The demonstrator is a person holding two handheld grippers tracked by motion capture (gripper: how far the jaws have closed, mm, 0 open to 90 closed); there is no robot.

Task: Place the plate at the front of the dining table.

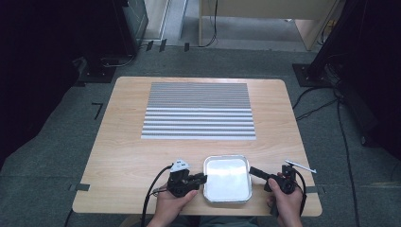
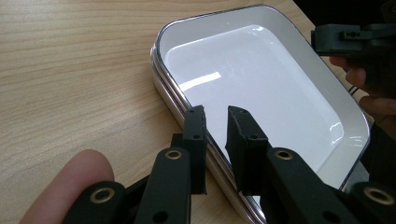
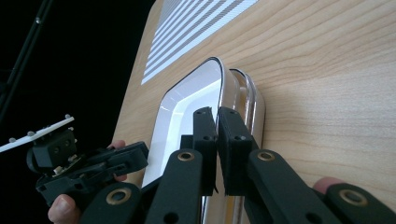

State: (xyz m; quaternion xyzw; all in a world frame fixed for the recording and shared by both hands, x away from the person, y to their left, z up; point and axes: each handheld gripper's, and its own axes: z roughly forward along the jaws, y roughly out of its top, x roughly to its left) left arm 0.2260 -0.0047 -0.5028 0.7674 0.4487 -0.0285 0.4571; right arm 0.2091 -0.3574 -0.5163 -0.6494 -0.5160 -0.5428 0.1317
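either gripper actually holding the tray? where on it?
Right gripper looks pinched on the tray rim, its right edge. Left gripper straddles the left rim, jaws apart, not clamped.

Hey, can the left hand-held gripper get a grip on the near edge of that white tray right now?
Probably yes. The left hand-held gripper is open with its jaws astride the rim of the white tray, one over the table, one over the basin. Nothing lies between them.

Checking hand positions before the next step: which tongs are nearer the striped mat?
Left, though only slightly. The left tongs sit at the white tray's left edge, below the striped mat; the right tongs sit at the tray's right edge, farther out.
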